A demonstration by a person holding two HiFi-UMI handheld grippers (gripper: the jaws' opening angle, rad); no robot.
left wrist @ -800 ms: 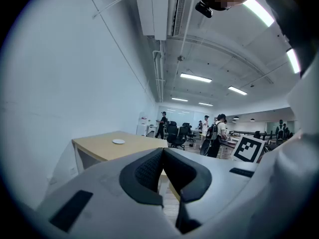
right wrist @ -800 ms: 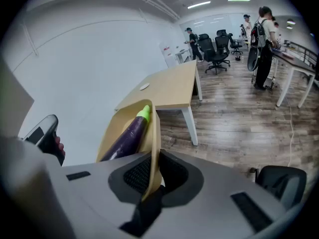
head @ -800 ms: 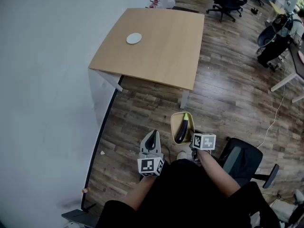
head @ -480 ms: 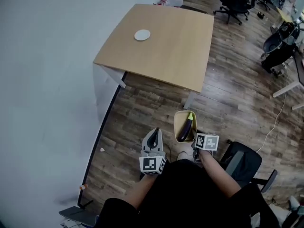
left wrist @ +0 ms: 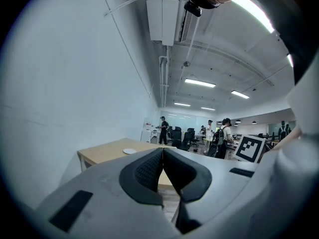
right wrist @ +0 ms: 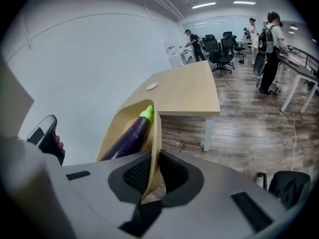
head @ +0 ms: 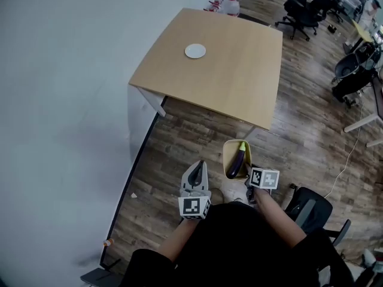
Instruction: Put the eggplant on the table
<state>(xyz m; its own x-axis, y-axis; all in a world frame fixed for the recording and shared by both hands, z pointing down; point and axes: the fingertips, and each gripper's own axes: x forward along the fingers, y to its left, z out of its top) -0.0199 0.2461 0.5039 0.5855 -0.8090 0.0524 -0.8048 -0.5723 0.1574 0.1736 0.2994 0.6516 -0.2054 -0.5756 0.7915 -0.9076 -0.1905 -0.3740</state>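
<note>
A purple eggplant (head: 237, 161) with a green stem lies in a tan bowl (head: 227, 151) that hangs over the wood floor. My right gripper (head: 248, 174) is shut on the bowl's near rim (right wrist: 155, 148), and the eggplant (right wrist: 128, 135) rests inside just past the jaws. My left gripper (head: 195, 176) is shut and holds nothing; its pads (left wrist: 149, 169) meet and it points level toward the table. The light wooden table (head: 227, 70) stands ahead, with a small white dish (head: 195, 51) on it.
A white wall runs along the left. Black office chairs (head: 305, 8) stand behind the table, and another chair (head: 308, 211) is close at my right. White desks (head: 368, 121) stand at the far right. Several people (right wrist: 271, 44) are in the background.
The table has shifted right and down in the head view, so I have moved closer to it. Both grippers and the bowl with the eggplant keep their places in front of me.
</note>
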